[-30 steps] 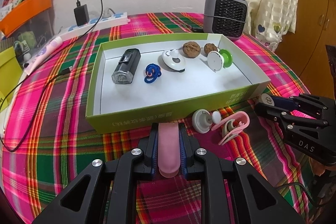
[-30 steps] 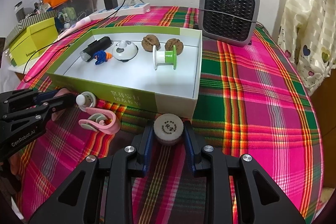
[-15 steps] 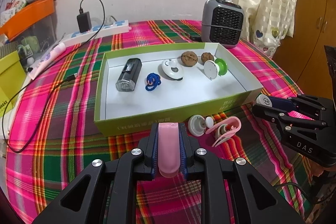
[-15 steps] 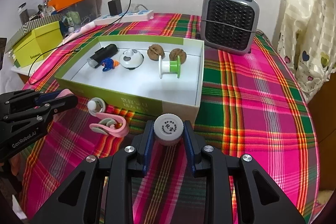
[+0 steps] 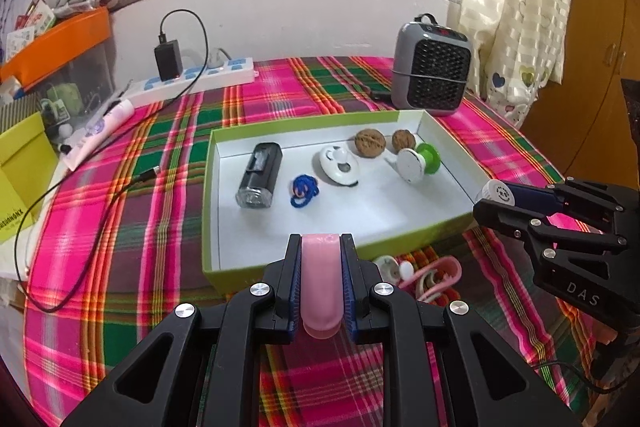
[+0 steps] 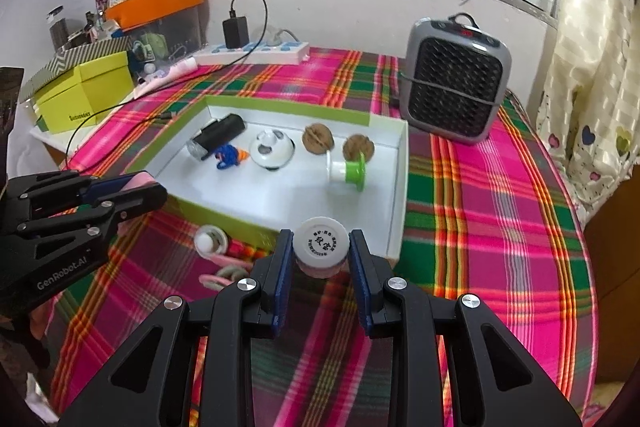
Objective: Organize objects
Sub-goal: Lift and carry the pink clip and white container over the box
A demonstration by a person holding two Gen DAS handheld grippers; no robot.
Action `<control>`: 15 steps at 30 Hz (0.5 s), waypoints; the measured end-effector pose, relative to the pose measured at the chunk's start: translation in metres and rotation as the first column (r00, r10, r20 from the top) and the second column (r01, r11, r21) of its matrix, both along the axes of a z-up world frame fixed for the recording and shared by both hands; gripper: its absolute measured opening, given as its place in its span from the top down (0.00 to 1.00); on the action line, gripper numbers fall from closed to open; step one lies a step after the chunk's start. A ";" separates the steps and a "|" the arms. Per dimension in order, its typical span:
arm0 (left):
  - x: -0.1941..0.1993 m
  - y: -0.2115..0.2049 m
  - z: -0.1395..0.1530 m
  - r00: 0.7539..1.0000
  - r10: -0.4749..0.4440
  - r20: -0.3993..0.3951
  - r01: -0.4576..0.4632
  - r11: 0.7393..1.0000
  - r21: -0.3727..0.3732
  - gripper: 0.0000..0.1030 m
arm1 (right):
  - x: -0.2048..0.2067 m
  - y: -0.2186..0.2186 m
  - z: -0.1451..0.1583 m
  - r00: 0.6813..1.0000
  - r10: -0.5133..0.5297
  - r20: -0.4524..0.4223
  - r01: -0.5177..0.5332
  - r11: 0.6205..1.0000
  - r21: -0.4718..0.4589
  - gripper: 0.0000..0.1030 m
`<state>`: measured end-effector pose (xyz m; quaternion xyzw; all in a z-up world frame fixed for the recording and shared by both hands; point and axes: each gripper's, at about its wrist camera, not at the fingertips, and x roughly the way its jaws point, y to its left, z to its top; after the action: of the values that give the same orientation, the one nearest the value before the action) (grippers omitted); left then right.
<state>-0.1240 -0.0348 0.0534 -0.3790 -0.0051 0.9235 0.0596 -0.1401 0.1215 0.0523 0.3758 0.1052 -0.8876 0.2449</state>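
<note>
Left tongs (image 5: pixel 321 259) clamped tight on a pink clip (image 5: pixel 321 281), poised over the near wall of the green box (image 5: pixel 408 242); right tongs (image 6: pixel 321 254) closed on a small white-capped jar (image 6: pixel 320 242), held just short of the box's near right corner; on the plaid desk (image 6: pixel 480 211) between both, against the box's front, a round white piece (image 5: pixel 386 263) and a pink looped item (image 5: pixel 434 275); inside the box, farther off, a black flashlight (image 5: pixel 260 174), blue cord (image 5: pixel 304 190), white puck (image 5: pixel 338 165), two walnuts (image 5: pixel 370 143) and a green spool (image 5: pixel 418 163); jar label readable only from the right wrist; flashlight lens seen only from the left; beyond, a grey heater (image 6: pixel 454 77).
</note>
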 end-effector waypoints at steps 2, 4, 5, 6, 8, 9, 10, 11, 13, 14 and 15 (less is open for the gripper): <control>-0.003 -0.001 0.002 1.000 0.002 -0.007 -0.002 1.000 0.001 0.85 | -0.003 -0.004 0.002 1.000 0.008 -0.004 -0.008 1.000 -0.001 0.72; -0.005 -0.001 0.002 1.000 0.005 -0.007 -0.005 1.000 0.000 0.85 | -0.007 -0.008 0.003 1.000 0.016 -0.002 -0.016 1.000 -0.004 0.72; -0.007 -0.002 0.002 1.000 0.005 -0.007 -0.005 1.000 0.001 0.85 | -0.010 -0.010 0.003 1.000 0.019 -0.001 -0.019 1.000 -0.002 0.72; -0.009 -0.002 0.002 1.000 0.006 -0.007 -0.006 1.000 0.001 0.85 | -0.013 -0.013 0.004 1.000 0.022 -0.002 -0.022 1.000 0.000 0.72; -0.013 -0.004 0.004 1.000 0.009 -0.010 -0.009 1.000 0.006 0.85 | -0.017 -0.016 0.004 1.000 0.028 0.001 -0.028 1.000 -0.001 0.72; -0.016 -0.004 0.004 1.000 0.009 -0.011 -0.009 1.000 0.009 0.85 | -0.020 -0.019 0.004 1.000 0.029 0.005 -0.029 1.000 -0.003 0.72; -0.018 -0.004 0.005 1.000 0.010 -0.011 -0.009 1.000 0.010 0.85 | -0.023 -0.020 0.004 0.999 0.031 0.006 -0.031 1.000 -0.003 0.72; -0.022 -0.004 0.004 1.000 0.007 -0.009 -0.007 1.000 0.009 0.85 | -0.026 -0.022 0.003 0.999 0.032 0.008 -0.032 0.999 -0.003 0.72; -0.026 -0.004 0.003 1.000 0.010 -0.003 -0.010 1.000 0.007 0.85 | -0.031 -0.026 0.003 0.999 0.037 0.012 -0.037 0.999 0.002 0.72; -0.029 -0.004 0.003 1.000 0.009 -0.003 -0.009 1.000 0.007 0.85 | -0.034 -0.028 0.002 0.999 0.040 0.014 -0.040 0.999 0.004 0.72; -0.031 -0.004 0.003 1.000 0.010 -0.003 -0.010 1.000 0.006 0.85 | -0.036 -0.029 0.001 0.999 0.042 0.017 -0.042 0.999 0.004 0.72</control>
<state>-0.1554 -0.0388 0.0560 -0.3773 -0.0097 0.9243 0.0564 -0.1765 0.0920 0.0533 0.3817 0.1128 -0.8787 0.2636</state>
